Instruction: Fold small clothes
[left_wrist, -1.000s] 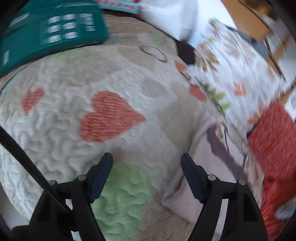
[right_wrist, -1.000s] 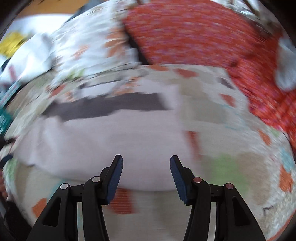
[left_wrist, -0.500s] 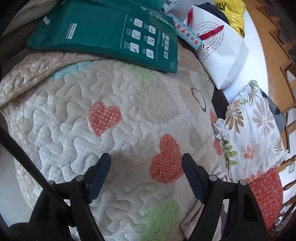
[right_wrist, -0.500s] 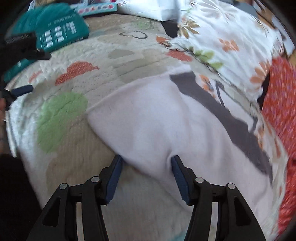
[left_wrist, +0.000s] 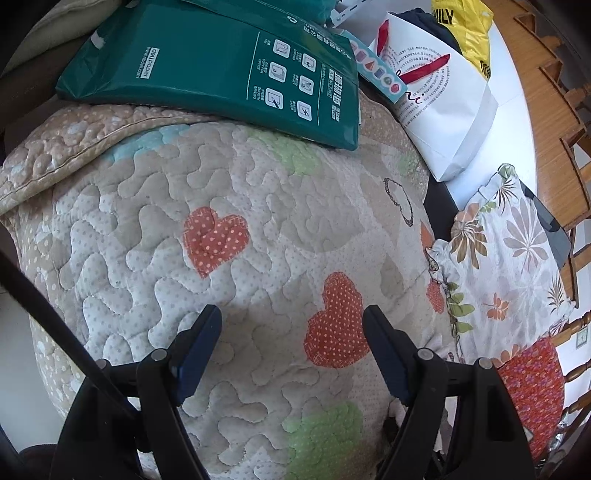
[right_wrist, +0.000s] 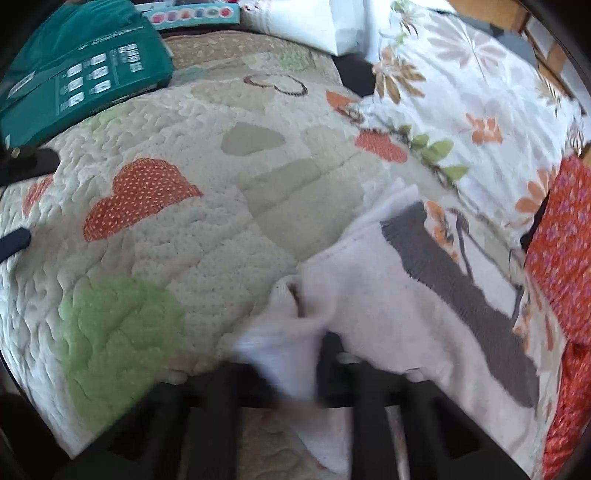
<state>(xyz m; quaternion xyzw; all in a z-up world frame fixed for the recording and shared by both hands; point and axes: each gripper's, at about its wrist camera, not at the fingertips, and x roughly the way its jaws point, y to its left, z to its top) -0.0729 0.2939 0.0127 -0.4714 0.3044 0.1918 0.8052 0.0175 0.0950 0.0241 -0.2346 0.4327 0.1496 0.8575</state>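
**Edge pinched on the right; fold to be carried leftward**

Left gripper (left_wrist: 291, 343): fingers held wide apart over the quilted heart-pattern blanket (left_wrist: 258, 229), nothing between them. No cloth lies under it in its own view. At the far left a green paper pack (left_wrist: 207, 62) rests on the blanket and limits the free room on that side.

Right gripper (right_wrist: 295, 376): jaws have just been closing, and a bunched near edge of the white garment with the grey stripe (right_wrist: 424, 295) is seen gathered between them. The fingers themselves are blurred and covered by cloth, so the hold is judged a pinch on the fabric. The garment lies on the right part of the blanket, its far side running under the floral cloth (right_wrist: 480, 110).

Judgement for the step: the pinched edge should be lifted only slightly and drawn across, kept taut. The opposite edge is best pinned or taken by the left gripper, so the cloth is not dragged whole. The layers caught should be checked.
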